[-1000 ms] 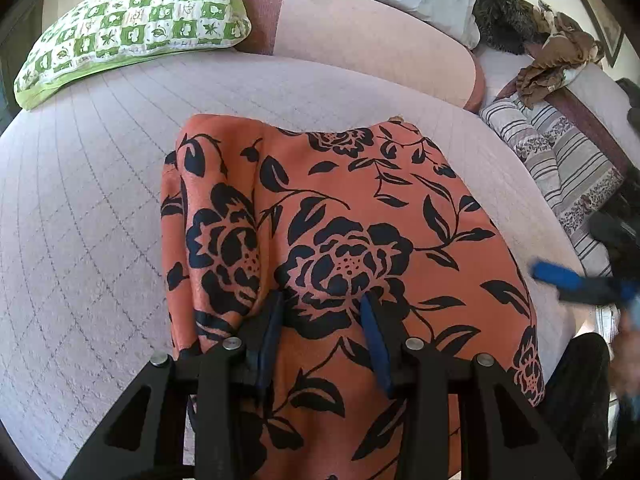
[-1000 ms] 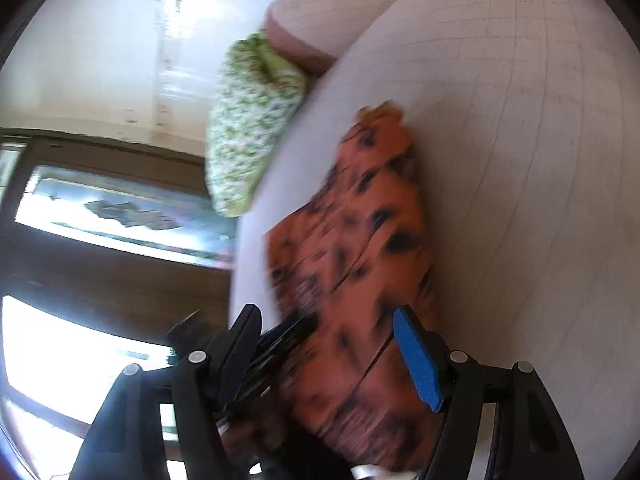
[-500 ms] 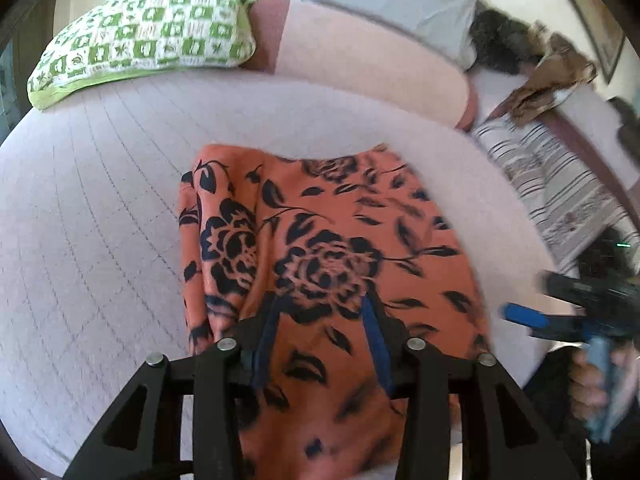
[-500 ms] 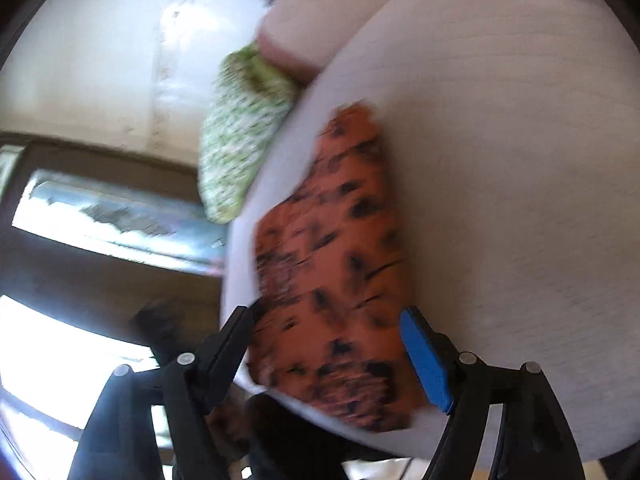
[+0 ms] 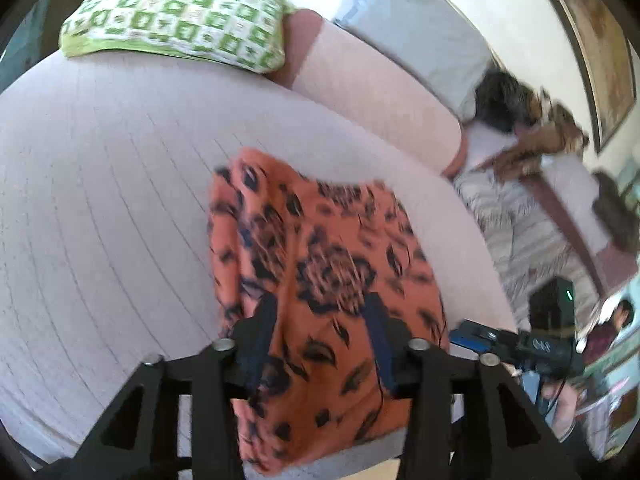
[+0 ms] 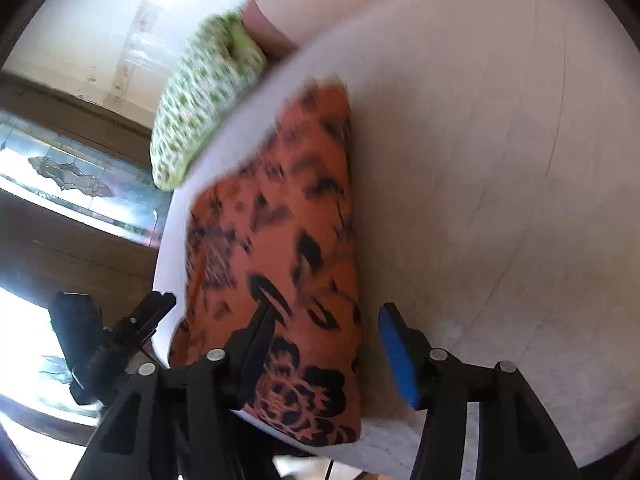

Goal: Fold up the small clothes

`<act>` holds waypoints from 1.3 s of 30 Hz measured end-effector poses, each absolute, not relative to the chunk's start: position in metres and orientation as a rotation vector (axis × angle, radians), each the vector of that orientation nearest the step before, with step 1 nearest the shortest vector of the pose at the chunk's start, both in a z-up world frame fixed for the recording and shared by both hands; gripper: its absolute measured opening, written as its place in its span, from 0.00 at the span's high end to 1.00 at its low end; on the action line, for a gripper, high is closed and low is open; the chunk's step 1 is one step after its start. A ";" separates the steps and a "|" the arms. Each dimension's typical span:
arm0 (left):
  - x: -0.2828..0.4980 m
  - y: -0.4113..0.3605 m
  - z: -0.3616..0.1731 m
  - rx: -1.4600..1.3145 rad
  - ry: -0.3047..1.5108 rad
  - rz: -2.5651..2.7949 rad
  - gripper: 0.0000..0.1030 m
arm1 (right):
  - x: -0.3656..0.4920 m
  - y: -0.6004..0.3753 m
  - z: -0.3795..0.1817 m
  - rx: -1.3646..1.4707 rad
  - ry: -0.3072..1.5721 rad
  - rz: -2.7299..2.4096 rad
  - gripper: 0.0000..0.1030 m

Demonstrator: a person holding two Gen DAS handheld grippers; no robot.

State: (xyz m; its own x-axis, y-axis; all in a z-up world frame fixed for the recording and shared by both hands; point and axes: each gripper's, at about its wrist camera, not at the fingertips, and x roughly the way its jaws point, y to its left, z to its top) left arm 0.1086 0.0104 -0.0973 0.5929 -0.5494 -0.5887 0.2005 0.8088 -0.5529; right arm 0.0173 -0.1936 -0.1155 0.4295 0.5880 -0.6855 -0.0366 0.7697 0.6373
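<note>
An orange garment with black flowers (image 5: 320, 280) lies folded on the pale quilted bed (image 5: 100, 200), its near end hanging over the bed's edge. My left gripper (image 5: 320, 340) is open and empty, held above the garment's near end. My right gripper (image 6: 328, 336) is open and empty, near the garment's (image 6: 276, 240) front right corner; it also shows at the right in the left wrist view (image 5: 480, 338). The left gripper shows at the lower left of the right wrist view (image 6: 140, 320).
A green-and-white pillow (image 5: 180, 12) lies at the head of the bed beside a pink bolster (image 5: 380, 92) and a grey pillow (image 5: 420, 36). A striped cloth (image 5: 520, 232) and brown clothes (image 5: 536, 148) lie at the right. A wooden door and window (image 6: 60, 200) stand left.
Both grippers have pulled back from the garment toward the bed's near edge. The garment now looks smaller and farther off. The right gripper has swung closer to the garment's front corner.
</note>
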 end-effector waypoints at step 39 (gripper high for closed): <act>0.084 0.061 -0.202 -0.940 1.014 -0.462 0.75 | 0.034 -0.145 -0.138 0.611 1.115 0.756 0.33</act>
State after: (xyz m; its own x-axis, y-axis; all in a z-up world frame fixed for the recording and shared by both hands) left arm 0.0835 0.0614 -0.2016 0.4821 -0.7124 -0.5100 -0.0830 0.5423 -0.8361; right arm 0.0337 -0.1448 -0.1380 0.2460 0.7918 -0.5591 -0.2261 0.6078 0.7613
